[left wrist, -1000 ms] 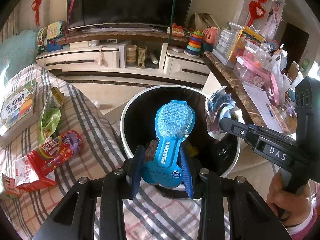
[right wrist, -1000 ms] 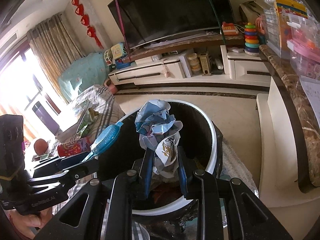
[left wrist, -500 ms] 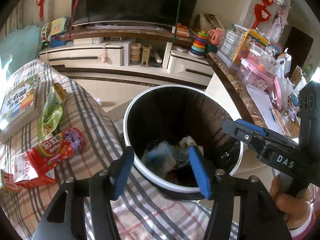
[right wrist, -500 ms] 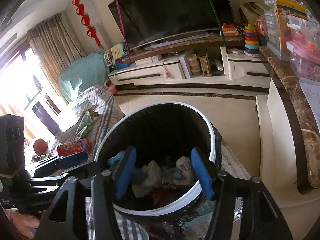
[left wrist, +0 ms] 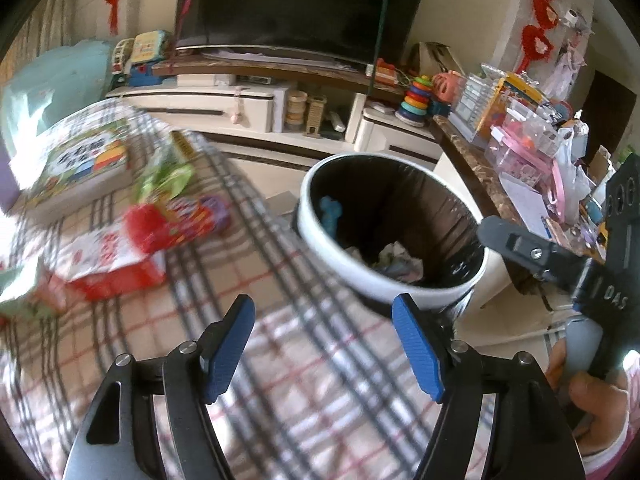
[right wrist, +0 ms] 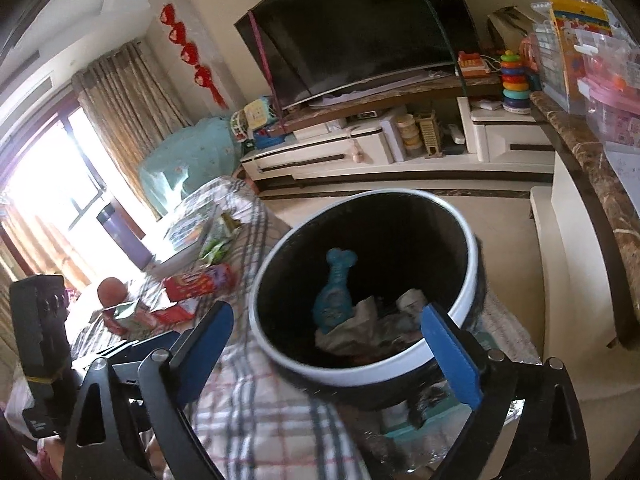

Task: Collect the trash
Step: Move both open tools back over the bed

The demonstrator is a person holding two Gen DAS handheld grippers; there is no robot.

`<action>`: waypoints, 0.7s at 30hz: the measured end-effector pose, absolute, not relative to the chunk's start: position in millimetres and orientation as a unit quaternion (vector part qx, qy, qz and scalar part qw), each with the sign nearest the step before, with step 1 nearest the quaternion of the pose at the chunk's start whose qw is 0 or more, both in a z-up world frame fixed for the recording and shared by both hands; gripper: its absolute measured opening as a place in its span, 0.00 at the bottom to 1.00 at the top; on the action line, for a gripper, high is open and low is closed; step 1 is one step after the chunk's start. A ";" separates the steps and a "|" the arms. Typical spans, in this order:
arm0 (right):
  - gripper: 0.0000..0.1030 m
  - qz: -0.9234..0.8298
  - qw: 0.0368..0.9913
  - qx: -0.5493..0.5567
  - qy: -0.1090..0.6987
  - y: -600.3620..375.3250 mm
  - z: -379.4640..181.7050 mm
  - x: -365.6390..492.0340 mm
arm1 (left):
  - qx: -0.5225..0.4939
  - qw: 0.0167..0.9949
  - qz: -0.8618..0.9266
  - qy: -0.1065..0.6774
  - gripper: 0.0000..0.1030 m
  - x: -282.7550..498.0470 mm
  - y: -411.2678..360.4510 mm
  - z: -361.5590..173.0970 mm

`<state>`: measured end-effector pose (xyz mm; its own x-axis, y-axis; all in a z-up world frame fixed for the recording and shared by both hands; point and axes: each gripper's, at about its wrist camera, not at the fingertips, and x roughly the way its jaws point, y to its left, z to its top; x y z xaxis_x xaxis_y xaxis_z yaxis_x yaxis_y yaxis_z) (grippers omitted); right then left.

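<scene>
A black trash bin with a white rim (left wrist: 400, 286) (right wrist: 360, 372) stands beside the plaid-covered table. Inside it lie a blue package (left wrist: 331, 216) (right wrist: 334, 300) and crumpled paper (left wrist: 396, 262) (right wrist: 372, 328). My left gripper (left wrist: 325, 350) is open and empty, over the plaid cloth just left of the bin. My right gripper (right wrist: 326, 354) is open and empty, near the bin's front rim. On the table lie a red snack packet (left wrist: 180, 228) (right wrist: 200, 282), a red and white box (left wrist: 108, 264) and a green wrapper (left wrist: 164, 176) (right wrist: 218, 242).
A picture book (left wrist: 80, 164) lies at the table's far left. A marble-topped counter (right wrist: 600, 184) crowded with plastic boxes runs along the right. A TV (right wrist: 352, 32) on a white cabinet stands at the back. A hand (left wrist: 596, 412) holds the other gripper.
Both grippers opened and dropped the blue package and the crumpled paper into the bin. Now both have pulled back; the left one has swung left over the table.
</scene>
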<state>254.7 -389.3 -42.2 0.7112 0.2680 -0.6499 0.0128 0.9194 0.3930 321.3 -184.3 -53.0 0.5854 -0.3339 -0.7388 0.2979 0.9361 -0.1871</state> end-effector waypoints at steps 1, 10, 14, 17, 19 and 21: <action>0.94 0.074 0.906 0.187 0.373 -384.8 -41.9 252.0 | -0.027 0.890 -0.175 0.421 0.69 316.0 -177.4 -53.9; 0.94 0.110 0.901 0.172 0.383 -339.7 -44.4 241.8 | -0.058 0.890 -0.141 0.430 0.69 283.8 -125.7 -57.6; 0.94 0.129 0.897 0.160 0.392 -317.8 -47.6 243.6 | -0.073 0.890 -0.122 0.434 0.69 270.8 -101.9 -58.3; 0.94 0.141 0.895 0.150 0.396 -301.9 -49.3 244.3 | -0.082 0.890 -0.111 0.434 0.69 262.4 -89.6 -58.0; 0.94 0.148 0.893 0.146 0.398 -293.5 -50.8 245.0 | -0.089 0.891 -0.104 0.433 0.69 258.0 -78.1 -57.7; 0.94 0.154 0.892 0.143 0.401 -285.5 -52.8 246.1 | -0.099 0.891 -0.096 0.434 0.69 252.6 -69.8 -57.8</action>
